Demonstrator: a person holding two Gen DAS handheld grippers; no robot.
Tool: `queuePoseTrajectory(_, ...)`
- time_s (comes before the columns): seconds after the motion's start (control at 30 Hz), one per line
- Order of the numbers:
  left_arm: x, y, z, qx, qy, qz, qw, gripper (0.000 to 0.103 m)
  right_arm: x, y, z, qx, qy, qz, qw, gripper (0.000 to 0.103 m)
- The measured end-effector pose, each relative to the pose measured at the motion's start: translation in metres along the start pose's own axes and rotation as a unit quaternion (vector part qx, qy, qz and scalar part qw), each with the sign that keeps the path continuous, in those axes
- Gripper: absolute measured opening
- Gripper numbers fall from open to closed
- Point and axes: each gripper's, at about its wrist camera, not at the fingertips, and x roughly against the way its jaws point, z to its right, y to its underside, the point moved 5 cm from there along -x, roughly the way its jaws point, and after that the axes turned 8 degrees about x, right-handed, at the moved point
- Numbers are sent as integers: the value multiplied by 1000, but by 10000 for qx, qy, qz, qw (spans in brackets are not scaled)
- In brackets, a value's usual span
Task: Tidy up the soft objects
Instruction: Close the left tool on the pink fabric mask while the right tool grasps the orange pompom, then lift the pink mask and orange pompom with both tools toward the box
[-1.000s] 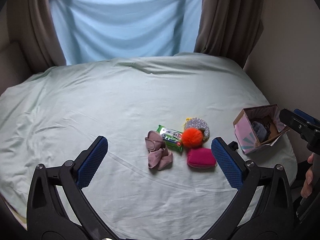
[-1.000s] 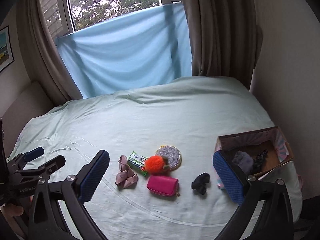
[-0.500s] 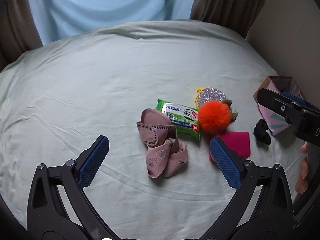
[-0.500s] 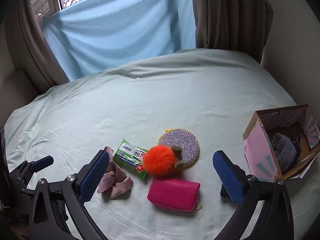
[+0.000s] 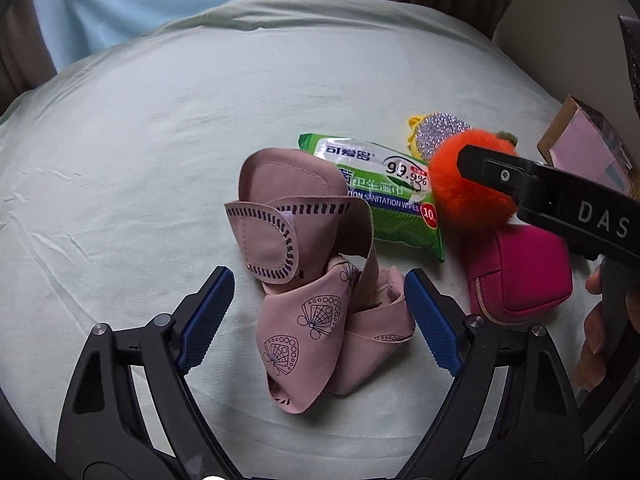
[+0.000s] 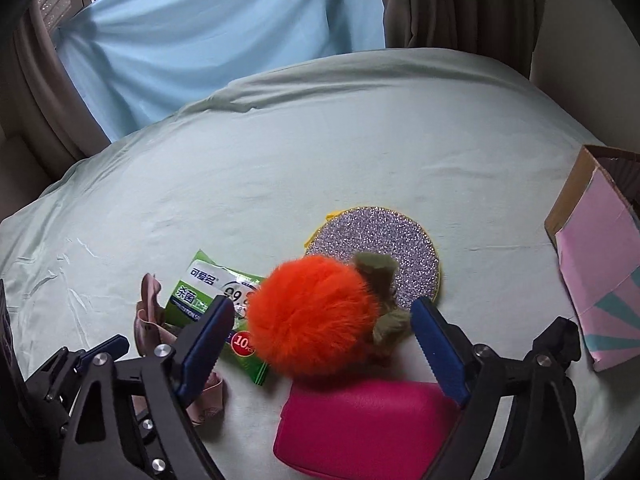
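Soft objects lie bunched together on the bed (image 5: 160, 128), toward its right edge, and the coming grabs turn on which tongs sit over which piece. Going left to right: the pink fabric slippers (image 5: 320, 280) are the leftmost of the bunch, crumpled in a heap whose long axis runs away from the camera, toward the far edge. The left tongs (image 5: 320, 316) straddle the near half of that heap, one blue pad on each side, so the heap lies straight ahead and slightly beneath them. Their jaws have just been narrowing, but they remain spread, with a gap showing on the left side and the right pad very near the fabric, not pressing it.

Next comes the green wipes pack (image 5: 384, 196), lying flat just beyond the slippers. Right of it sits the orange pompom (image 6: 316, 320), resting partly on the pack and on the glittery round pad (image 6: 376, 248). The right tongs (image 6: 320, 348) bracket the pompom, which fills much of the space between the pads; these jaws too have just been narrowing, yet are spread and not squeezing. The magenta pouch (image 6: 360, 424) lies below them, nearest the near edge. Furthest right stands the pink cardboard box (image 6: 600, 280), likely where things go, and the right hand is nearer it.
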Motion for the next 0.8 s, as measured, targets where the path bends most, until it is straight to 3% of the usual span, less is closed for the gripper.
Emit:
queuePoseTrajectory(0.1,-6,4,1,-48,-6,-49,10000,79,-8,4,2,-69,8,-77,9999,71)
queuePoseTrajectory(0.3,-7,3,0,-107,36,-146,9998,48,-12,4,-2,-68,-32,-69,9999,53)
queuePoseTrajectory(0.37,-5,0,-3,-103,-1,-163,9998,34,-11,3,-4,-70,-19,-55,10000,48)
queuePoseTrajectory(0.43,-6,-3,-6,-10,25,-198,9998,28,-11,3,-5,-76,-27,-65,9999,47)
queuePoseTrajectory(0.7,-1,-8,-14,282,54,-193,9994,23,-7,4,-10,-5,9,-57,10000,35)
queuePoseTrajectory(0.8,7,-10,-16,388,59,-149,9991,23,2,-1,-9,16,7,27,10000,25)
